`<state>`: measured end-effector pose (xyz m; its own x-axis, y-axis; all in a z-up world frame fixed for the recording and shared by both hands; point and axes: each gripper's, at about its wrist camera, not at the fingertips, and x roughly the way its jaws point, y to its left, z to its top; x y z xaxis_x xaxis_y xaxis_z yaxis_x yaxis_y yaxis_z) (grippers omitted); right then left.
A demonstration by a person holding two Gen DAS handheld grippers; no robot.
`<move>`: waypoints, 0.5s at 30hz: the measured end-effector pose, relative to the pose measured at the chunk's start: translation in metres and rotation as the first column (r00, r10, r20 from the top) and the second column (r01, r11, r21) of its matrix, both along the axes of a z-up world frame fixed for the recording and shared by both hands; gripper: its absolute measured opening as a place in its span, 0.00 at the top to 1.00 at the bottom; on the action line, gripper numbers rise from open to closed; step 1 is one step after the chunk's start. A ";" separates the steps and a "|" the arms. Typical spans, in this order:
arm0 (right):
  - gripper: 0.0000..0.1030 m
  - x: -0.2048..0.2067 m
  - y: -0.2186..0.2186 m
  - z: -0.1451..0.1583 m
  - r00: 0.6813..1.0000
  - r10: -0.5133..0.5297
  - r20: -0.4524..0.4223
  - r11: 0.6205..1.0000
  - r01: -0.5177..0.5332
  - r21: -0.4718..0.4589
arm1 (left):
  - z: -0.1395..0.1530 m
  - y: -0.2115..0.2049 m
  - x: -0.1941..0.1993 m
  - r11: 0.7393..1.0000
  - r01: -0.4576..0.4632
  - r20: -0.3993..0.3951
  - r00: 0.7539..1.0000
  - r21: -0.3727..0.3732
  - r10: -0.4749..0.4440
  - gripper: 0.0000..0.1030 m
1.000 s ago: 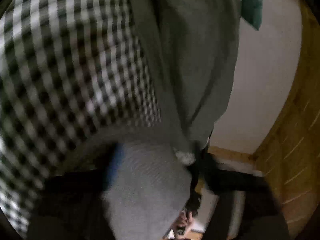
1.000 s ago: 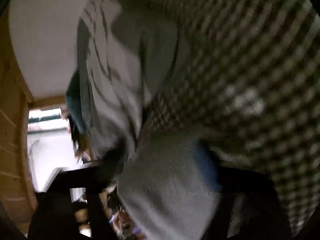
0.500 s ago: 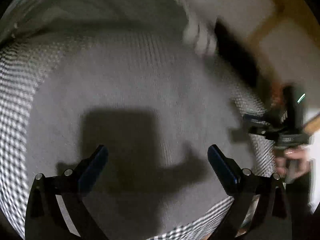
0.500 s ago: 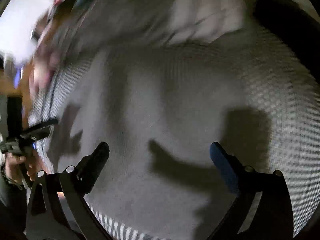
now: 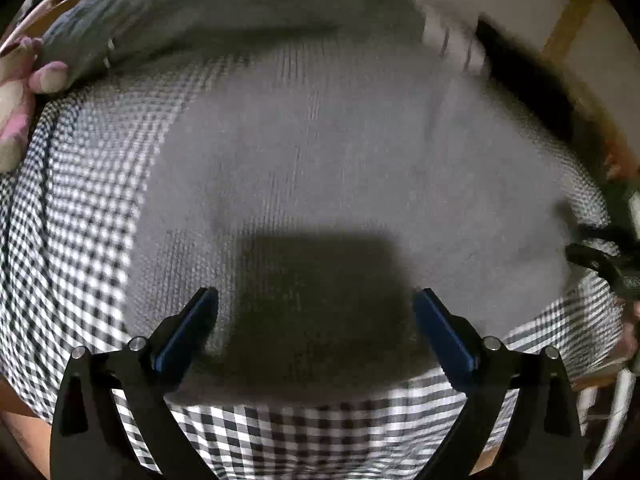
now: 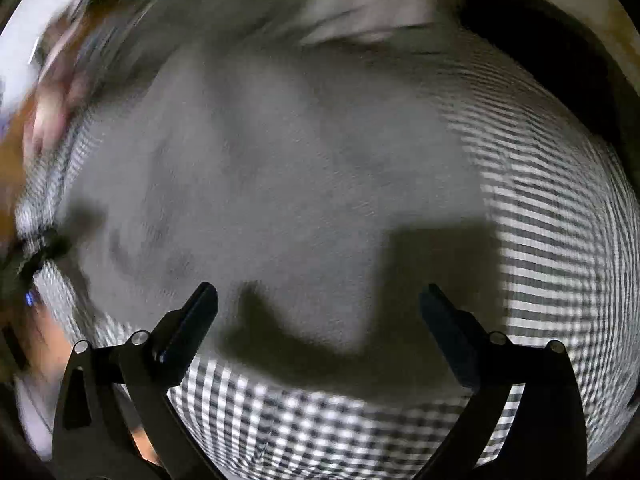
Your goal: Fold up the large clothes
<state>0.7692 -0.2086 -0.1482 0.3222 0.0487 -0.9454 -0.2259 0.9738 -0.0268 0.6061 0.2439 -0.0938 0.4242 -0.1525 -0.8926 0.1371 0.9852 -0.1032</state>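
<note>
A grey knitted garment [image 5: 320,152] lies flat and folded on a black-and-white checked cloth [image 5: 72,240]. My left gripper [image 5: 316,304] hangs above its near edge, open, with nothing between the blue pads. In the right wrist view the same grey garment [image 6: 280,184] fills the middle on the checked cloth [image 6: 560,264]. My right gripper [image 6: 320,304] is also open and empty above it. The right gripper [image 5: 600,260] shows at the right edge of the left wrist view. Both views are blurred by motion.
More grey clothing [image 5: 224,4] is heaped behind the folded piece. A pink and white soft thing [image 5: 20,92] sits at the left edge. A black object [image 5: 524,76] lies at the back right, with wooden flooring [image 5: 568,12] beyond.
A second ago both grippers were shut on the grey garment. They have let go, opened wide, rolled and drawn back above it. The garment now lies flat on the checked cloth.
</note>
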 end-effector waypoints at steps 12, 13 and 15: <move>0.03 -0.019 -0.029 0.015 0.994 -0.100 0.046 0.979 0.090 0.182 | 0.005 0.011 -0.041 1.000 0.009 0.069 0.998 0.030 -0.011 0.04; 0.03 -0.016 -0.022 0.007 0.996 -0.086 0.033 0.986 0.080 0.144 | -0.007 0.010 -0.039 0.998 0.004 0.048 0.999 0.061 -0.007 0.04; 0.03 -0.013 -0.028 -0.006 0.996 -0.081 0.028 0.990 0.077 0.117 | -0.018 0.022 -0.039 0.999 -0.017 0.036 0.999 0.029 0.016 0.04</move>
